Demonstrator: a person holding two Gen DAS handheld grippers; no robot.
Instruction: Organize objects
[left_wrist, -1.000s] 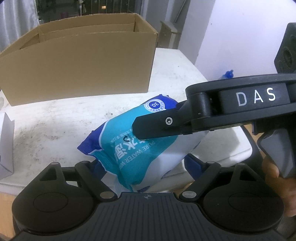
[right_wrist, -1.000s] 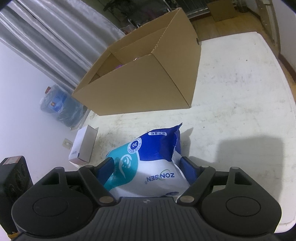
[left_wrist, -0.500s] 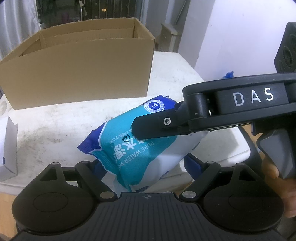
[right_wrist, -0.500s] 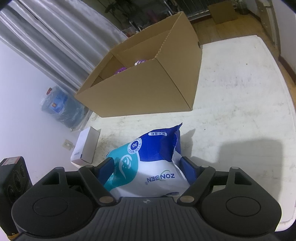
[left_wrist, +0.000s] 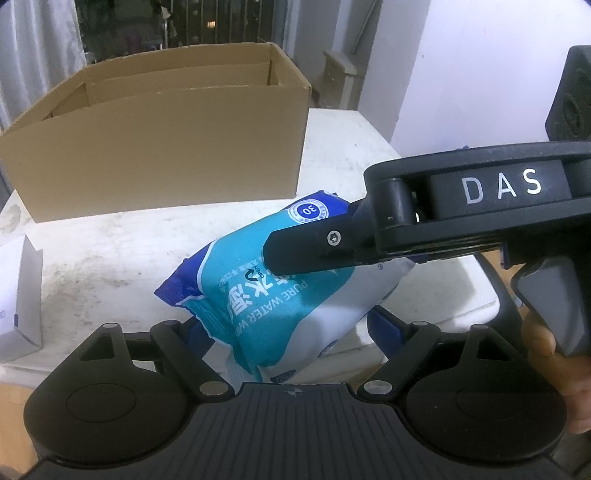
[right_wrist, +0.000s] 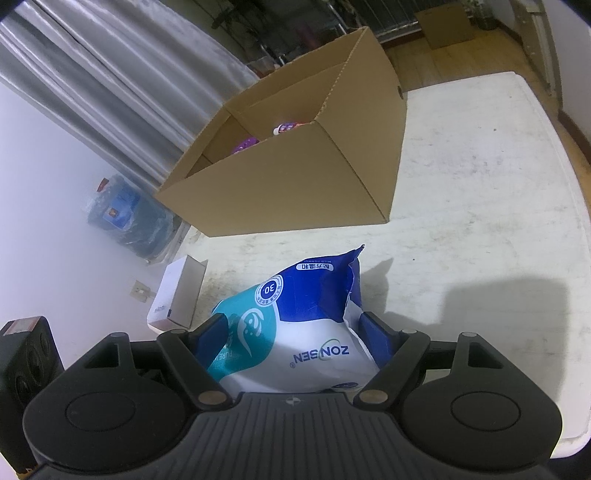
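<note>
A blue, teal and white pack of wet wipes is held above the white table. Both grippers grip it. My left gripper is shut on its lower part. My right gripper is shut on it too, and its black body crosses the left wrist view over the pack. The pack also shows in the right wrist view. An open cardboard box stands beyond the pack; the right wrist view shows purple items inside the box.
A small white carton stands on the table at the left, also seen in the right wrist view. A water jug sits on the floor beyond the table's left edge.
Both grippers have lifted the pack a little higher and closer to the box; more of the box's inside shows now.
</note>
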